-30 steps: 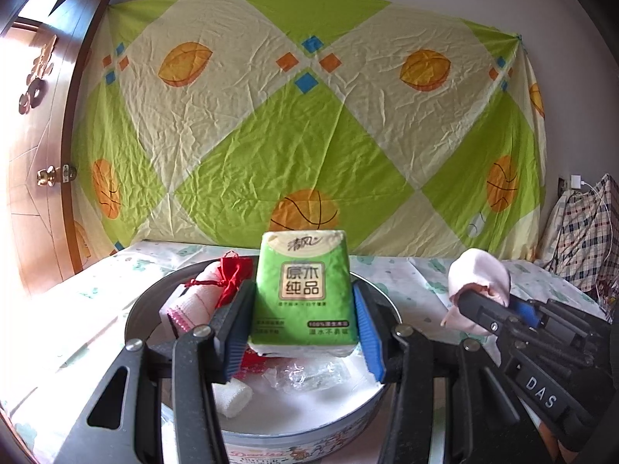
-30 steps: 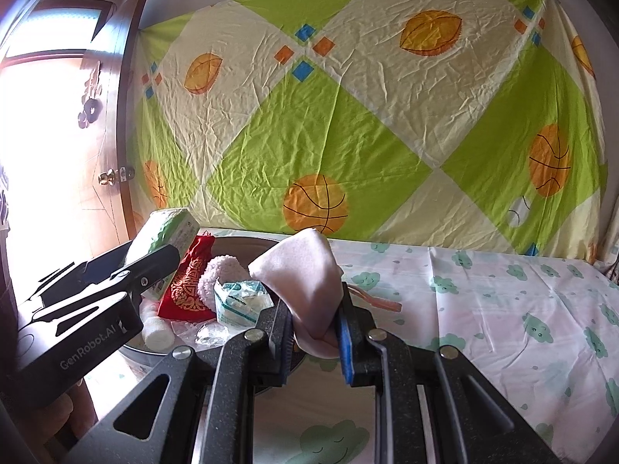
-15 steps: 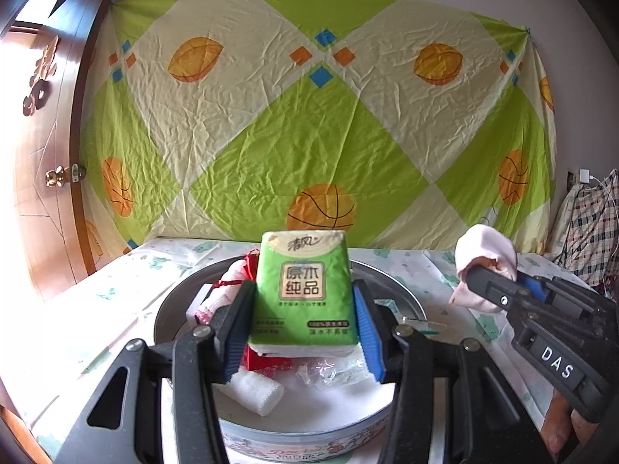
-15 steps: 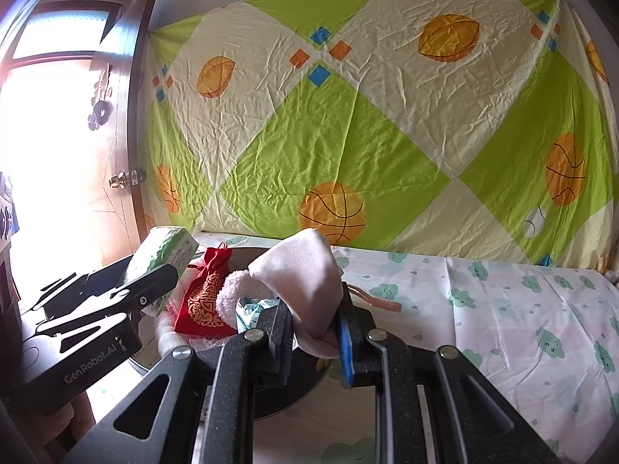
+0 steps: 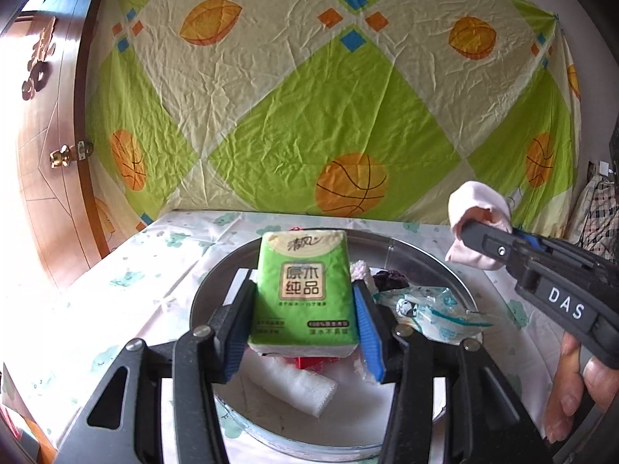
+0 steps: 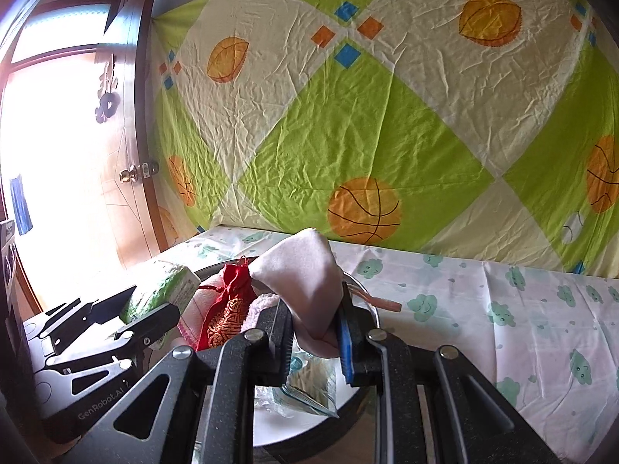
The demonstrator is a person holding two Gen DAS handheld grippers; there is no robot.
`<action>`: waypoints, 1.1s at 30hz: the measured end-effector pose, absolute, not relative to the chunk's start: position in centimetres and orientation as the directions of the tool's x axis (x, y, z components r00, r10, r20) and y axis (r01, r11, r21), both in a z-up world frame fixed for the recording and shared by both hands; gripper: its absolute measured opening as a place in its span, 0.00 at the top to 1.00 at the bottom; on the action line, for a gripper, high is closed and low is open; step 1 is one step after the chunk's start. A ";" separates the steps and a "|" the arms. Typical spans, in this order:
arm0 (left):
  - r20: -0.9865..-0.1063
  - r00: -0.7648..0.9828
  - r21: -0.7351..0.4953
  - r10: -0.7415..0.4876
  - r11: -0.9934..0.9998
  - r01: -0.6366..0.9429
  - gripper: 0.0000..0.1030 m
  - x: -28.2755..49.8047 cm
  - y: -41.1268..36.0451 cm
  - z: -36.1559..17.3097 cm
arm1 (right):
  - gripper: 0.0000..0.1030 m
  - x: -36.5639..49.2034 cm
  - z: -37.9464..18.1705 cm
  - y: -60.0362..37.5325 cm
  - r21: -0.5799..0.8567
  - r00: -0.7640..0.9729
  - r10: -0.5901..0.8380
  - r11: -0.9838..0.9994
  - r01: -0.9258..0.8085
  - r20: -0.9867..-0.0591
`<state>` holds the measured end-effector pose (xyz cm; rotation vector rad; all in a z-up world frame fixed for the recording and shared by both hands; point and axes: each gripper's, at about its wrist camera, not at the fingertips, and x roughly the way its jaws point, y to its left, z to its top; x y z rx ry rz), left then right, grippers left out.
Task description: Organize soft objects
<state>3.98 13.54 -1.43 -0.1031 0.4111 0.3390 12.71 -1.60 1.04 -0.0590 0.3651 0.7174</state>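
Observation:
My left gripper [image 5: 303, 309] is shut on a green tissue pack [image 5: 303, 290] and holds it above a round metal tin [image 5: 216, 282]. The pack also shows in the right wrist view [image 6: 158, 290]. My right gripper [image 6: 313, 328] is shut on a pale pink cloth [image 6: 301, 270], held over the tin's right rim [image 6: 371, 309]; the cloth shows in the left wrist view [image 5: 477, 212]. In the tin lie a white roll [image 5: 298, 386], a clear plastic packet [image 5: 425, 309], a dark item [image 5: 390, 278] and a red embroidered pouch [image 6: 228, 317].
The tin stands on a table with a cloud-print cloth [image 6: 503, 309]. A green and cream sheet [image 5: 329, 96] hangs on the wall behind. A wooden door [image 5: 50, 135] is at the left. A plaid cloth [image 5: 599, 212] hangs at the far right.
Both grippers have risen with their loads still held. The tin now sits lower in both views, and more of its inside shows under the tissue pack.

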 end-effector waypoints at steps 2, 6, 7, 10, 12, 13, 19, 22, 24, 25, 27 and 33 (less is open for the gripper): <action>-0.429 0.854 -0.032 0.296 0.939 -0.341 0.52 4.3 13.8 -1.6 | 0.79 13.2 0.9 -0.6 0.075 0.678 0.635 0.748 -0.659 -0.369; -0.463 0.840 -0.038 0.283 0.940 -0.338 0.52 4.9 14.2 -2.0 | 0.79 13.9 0.2 1.0 0.074 0.653 0.632 0.740 -0.669 -0.418; -0.468 0.837 -0.036 0.284 0.940 -0.339 0.52 5.0 14.3 -2.1 | 0.79 13.9 0.0 1.3 0.070 0.648 0.629 0.738 -0.671 -0.429; -0.477 0.833 -0.036 0.281 0.941 -0.338 0.52 5.1 14.3 -2.3 | 0.78 14.1 -0.8 1.6 0.065 0.635 0.626 0.733 -0.677 -0.453; -0.481 0.830 -0.030 0.282 0.941 -0.337 0.52 5.1 14.2 -2.4 | 0.73 14.3 -1.2 1.9 0.069 0.614 0.631 0.722 -0.688 -0.475; -0.481 0.830 -0.024 0.284 0.942 -0.335 0.51 5.2 14.1 -2.4 | 0.66 14.2 -1.4 1.9 0.068 0.612 0.632 0.720 -0.691 -0.475; -0.471 0.829 -0.014 0.300 0.938 -0.347 0.34 4.8 14.0 -2.2 | 0.44 13.6 -1.1 1.2 0.060 0.635 0.629 0.730 -0.681 -0.449; -0.465 0.829 -0.006 0.312 0.935 -0.355 0.29 4.6 14.0 -2.1 | 0.40 13.5 -0.9 0.6 0.070 0.641 0.629 0.736 -0.674 -0.439; -0.461 0.827 0.006 0.321 0.933 -0.359 0.26 4.5 13.8 -1.9 | 0.38 13.3 -0.8 0.3 0.074 0.644 0.632 0.736 -0.673 -0.432; -0.458 0.826 0.013 0.329 0.932 -0.363 0.21 4.4 13.6 -1.9 | 0.37 13.1 -0.8 0.2 0.072 0.647 0.631 0.737 -0.672 -0.428; -0.449 0.827 0.016 0.338 0.929 -0.370 0.08 4.2 13.5 -1.7 | 0.33 12.8 -0.6 0.0 0.064 0.657 0.628 0.741 -0.668 -0.418; -0.423 0.833 0.013 0.356 0.922 -0.387 0.01 3.3 13.6 -0.8 | 0.31 11.9 0.2 -0.9 0.070 0.672 0.632 0.747 -0.661 -0.386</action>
